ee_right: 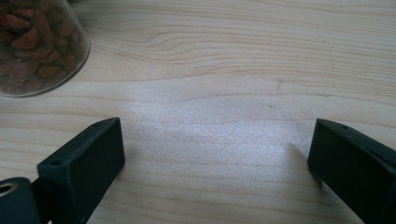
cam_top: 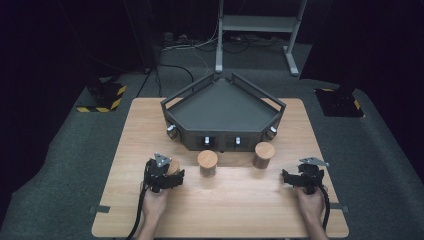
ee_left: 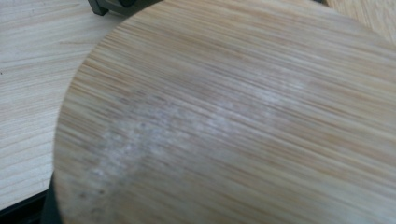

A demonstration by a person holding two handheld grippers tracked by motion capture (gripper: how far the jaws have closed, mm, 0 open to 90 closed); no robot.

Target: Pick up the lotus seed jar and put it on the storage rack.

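A: Your left gripper (cam_top: pixel 167 176) is clamped on the left-hand jar (cam_top: pixel 173 165), near the table's (cam_top: pixel 240 210) front left, short of the grey tray (cam_top: pixel 220 107). In the left gripper view its bamboo lid (ee_left: pixel 233 116) sits right against the camera.

B: What worries you?

A: You're gripping high, near the lid. If the lid is loose, the glass body could drop away and tip.

B: And the neighbours?

A: The middle jar (cam_top: pixel 207 162) is near. Swing sideways and you could knock it. The right-hand jar (cam_top: pixel 263 154) sits further off.

B: My other hand?

A: Your right gripper (cam_top: pixel 291 178) rests at the table's right with its jaws spread wide and nothing between them. A jar of dried fruit (ee_right: pixel 37 44) sits just ahead of it, so any forward drift could nudge that one.
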